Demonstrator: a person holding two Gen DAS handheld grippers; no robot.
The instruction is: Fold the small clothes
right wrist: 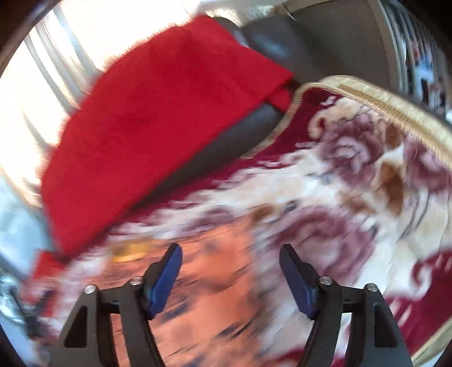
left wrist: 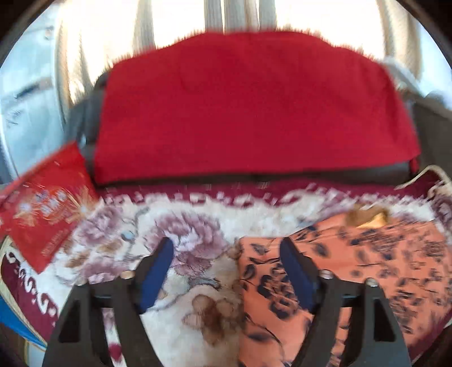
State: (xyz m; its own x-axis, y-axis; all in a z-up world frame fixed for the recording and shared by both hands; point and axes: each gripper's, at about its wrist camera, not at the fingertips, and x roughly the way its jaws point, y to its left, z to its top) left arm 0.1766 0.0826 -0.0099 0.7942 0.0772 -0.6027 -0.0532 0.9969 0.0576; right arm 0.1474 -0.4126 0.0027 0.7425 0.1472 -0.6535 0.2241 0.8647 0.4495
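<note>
1. Left wrist view – the left gripper (left wrist: 226, 271) is seen with its jaws spread wide; nothing is clamped between the blue pads (left wrist: 156, 278).
2. The orange leopard-print garment (left wrist: 353, 271) is laid flat on the floral blanket (left wrist: 175, 231), to the right of centre. Its left edge runs down between the two fingers, so the right pad sits over the cloth and the left pad over bare blanket. Whether the right pad touches the fabric cannot be told.
3. A folded-over yellowish patch is noted at the garment's far edge – detail too blurred to read.
4. A red cloth (left wrist: 248, 107) is draped over a dark sofa back (left wrist: 423, 132) behind the blanket. A red printed packet (left wrist: 48, 214) lies at the blanket's left edge, partly overhanging it.
5. Pale curtains (left wrist: 214, 14) against bright light are seen at the top of the frame.
6. Right wrist view – heavily motion-blurred. The right gripper (right wrist: 230, 278) is likewise seen with jaws apart and nothing pressed between its pads (right wrist: 166, 282).
7. The orange garment (right wrist: 203, 285) fills the lower centre, under and between the fingers; contact cannot be judged.
8. The floral blanket (right wrist: 353, 180), with its gold corded border, extends to the right; the red cloth (right wrist: 158, 118) lies over the dark sofa (right wrist: 325, 36) upper left.
</note>
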